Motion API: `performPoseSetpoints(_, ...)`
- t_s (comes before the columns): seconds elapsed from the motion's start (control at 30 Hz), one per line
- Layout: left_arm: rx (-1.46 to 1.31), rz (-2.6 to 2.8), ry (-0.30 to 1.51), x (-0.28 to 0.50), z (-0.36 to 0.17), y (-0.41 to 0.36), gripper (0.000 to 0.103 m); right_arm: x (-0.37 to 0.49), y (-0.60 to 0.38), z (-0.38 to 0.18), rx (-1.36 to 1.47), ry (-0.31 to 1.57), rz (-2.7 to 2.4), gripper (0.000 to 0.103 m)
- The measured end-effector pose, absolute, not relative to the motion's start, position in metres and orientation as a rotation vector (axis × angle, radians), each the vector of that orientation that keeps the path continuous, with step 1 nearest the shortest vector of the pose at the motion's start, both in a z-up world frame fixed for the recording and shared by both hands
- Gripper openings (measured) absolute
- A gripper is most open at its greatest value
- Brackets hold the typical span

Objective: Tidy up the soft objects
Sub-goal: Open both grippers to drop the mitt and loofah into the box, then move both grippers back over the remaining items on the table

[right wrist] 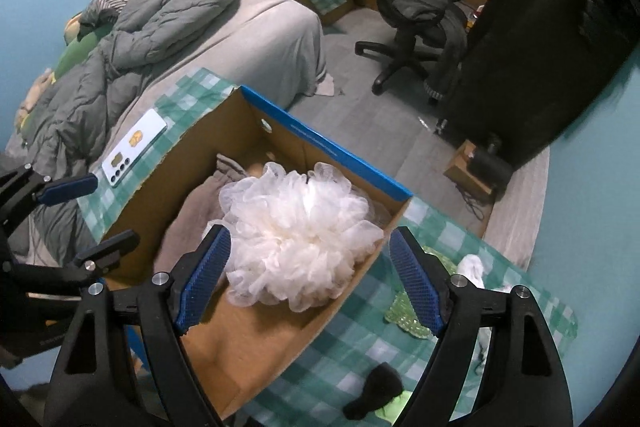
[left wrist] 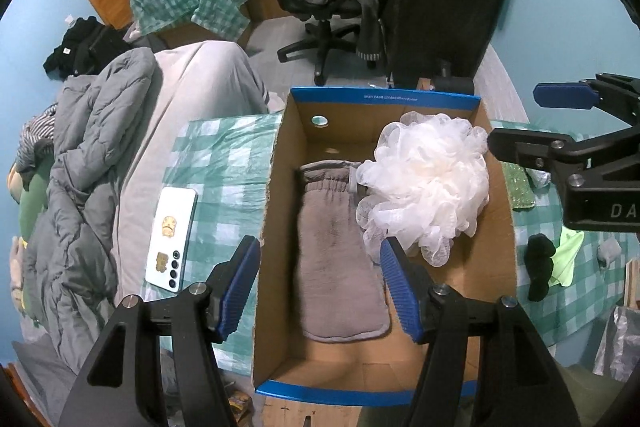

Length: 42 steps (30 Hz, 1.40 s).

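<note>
Two soft objects are held in one cardboard box.
A white mesh puff and a grey mitt are seen inside; the blue rim's print is unreadable. Left tool and right tool are spread open, empty.

The room is a bit dim, with soft, even light and no hard shadows. Past my left claw the white bath pouf is the brightest thing, and its middle looks washed out. Inside the cardboard box, the pouf casts a faint shadow. Both pictures bend round like a fishbowl, with black corners. Far off, the office chair looks a little soft and grainy. Close to my right claw, the black sock is fuzzy.
</note>
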<state>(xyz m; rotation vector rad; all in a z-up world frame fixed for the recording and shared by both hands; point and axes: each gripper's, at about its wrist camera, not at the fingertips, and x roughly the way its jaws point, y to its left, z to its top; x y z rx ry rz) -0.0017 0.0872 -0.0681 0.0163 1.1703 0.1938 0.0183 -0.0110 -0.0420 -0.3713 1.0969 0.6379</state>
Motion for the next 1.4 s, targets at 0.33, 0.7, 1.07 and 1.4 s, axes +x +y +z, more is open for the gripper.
performPoseSetpoints(0.33,-0.001,0.169,1.164,-0.001,-0.059,0.073,0.064,0.015,-0.036,-0.032,-0.349,1.103,0.607,0.082)
performPoseSetpoints(0.7,0.039,0.102,1.161,0.004,-0.051,0.040,0.065,0.009,-0.085,-0.023,-0.299,1.115,0.542,0.082)
performPoseSetpoints(1.07,0.081,0.030,1.149,0.007,-0.043,0.001,0.066,-0.002,-0.140,-0.018,-0.252,1.132,0.462,0.082)
performPoseSetpoints(1.4,0.097,-0.050,1.157,0.009,-0.044,-0.037,0.069,-0.015,-0.196,-0.022,-0.233,1.168,0.374,0.082)
